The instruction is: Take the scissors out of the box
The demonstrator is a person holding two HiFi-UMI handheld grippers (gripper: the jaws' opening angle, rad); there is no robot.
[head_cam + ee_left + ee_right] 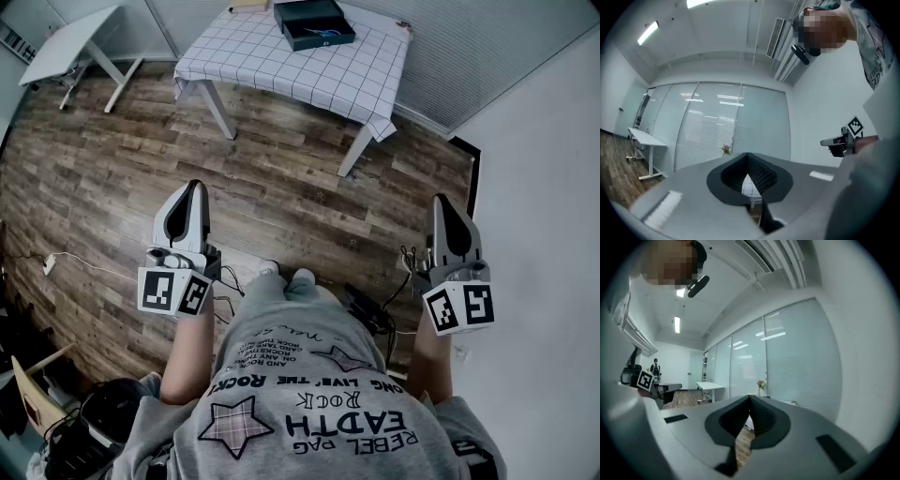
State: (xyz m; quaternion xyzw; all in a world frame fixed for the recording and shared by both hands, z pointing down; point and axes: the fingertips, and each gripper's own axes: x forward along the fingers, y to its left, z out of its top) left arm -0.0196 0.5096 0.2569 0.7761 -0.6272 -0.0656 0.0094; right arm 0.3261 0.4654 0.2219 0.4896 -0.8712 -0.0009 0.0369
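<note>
The left gripper (195, 186) is held level over the wooden floor (112, 187), low on the left, its fingers (731, 180) closed tip to tip with nothing between them. Well ahead of both grippers, a table (281, 70) with a checked cloth carries the open dark box (314, 23) near its far edge. The scissors are too small to make out inside it. The right gripper (441, 200) is also level, low on the right, and its fingers (764, 420) are pressed together and empty.

A dark open box (314, 23) sits on the checked surface (281, 66). The left gripper (194, 190) and right gripper (441, 204) hang well short of it.
</note>
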